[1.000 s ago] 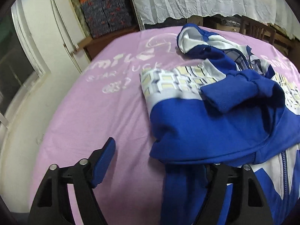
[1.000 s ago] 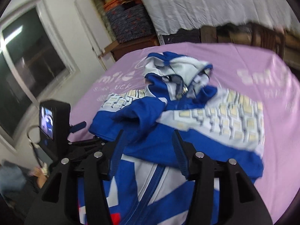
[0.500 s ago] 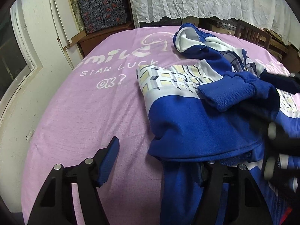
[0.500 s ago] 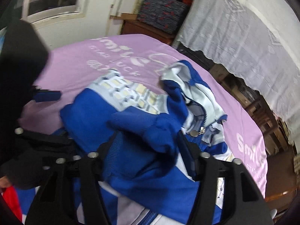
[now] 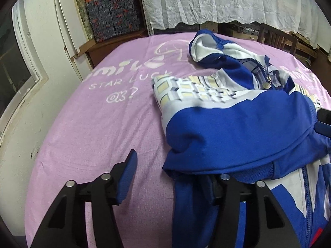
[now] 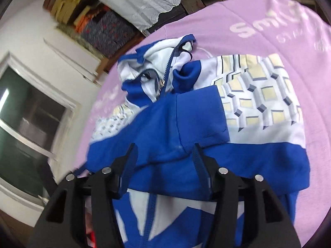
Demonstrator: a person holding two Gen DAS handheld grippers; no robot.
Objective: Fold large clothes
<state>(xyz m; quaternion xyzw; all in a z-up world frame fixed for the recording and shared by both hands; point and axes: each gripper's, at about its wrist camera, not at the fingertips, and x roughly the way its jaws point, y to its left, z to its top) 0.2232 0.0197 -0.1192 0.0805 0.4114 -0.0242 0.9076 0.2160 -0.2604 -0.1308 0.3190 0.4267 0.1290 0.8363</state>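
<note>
- Since the earlier frames the blue sleeve [image 6: 186, 124] that was bunched up with its cuff raised over the jacket's chest now lies flatter across the front, and in the right wrist view the whole scene has tilted, the window now sitting at the left edge.
- The left gripper [image 5: 171, 175] has kept its spot at the jacket's lower left edge; its jaws are closing.
- In the left wrist view the left finger [image 5: 126, 179] stands over bare pink sheet [image 5: 99, 136], apart from the cloth. The right finger is hidden under the blue hem fold, so blue fabric lies between the jaws, yet no pinch shows on it.
- The right gripper [image 6: 164, 159] sits low in the centre of its own frame, jaws about half spread and opening.
- Blue sleeve fabric bulges up between its two ribbed pads [image 6: 198, 161]; whether they still touch the cloth I cannot tell, and nothing looks squeezed.
- The blue and white zip jacket [image 5: 238, 128] lies on the pink sheet, filling the right half of the left wrist view, hood [image 5: 206, 47] toward the upper centre, cube-patterned panel [image 5: 192, 91] just below it.
- A dark edge of the right gripper [image 5: 324, 119] pokes in at the right border of the left wrist view, beside the sleeve.
- White lace curtain [image 5: 217, 2] hangs across the top of the frame.
</note>
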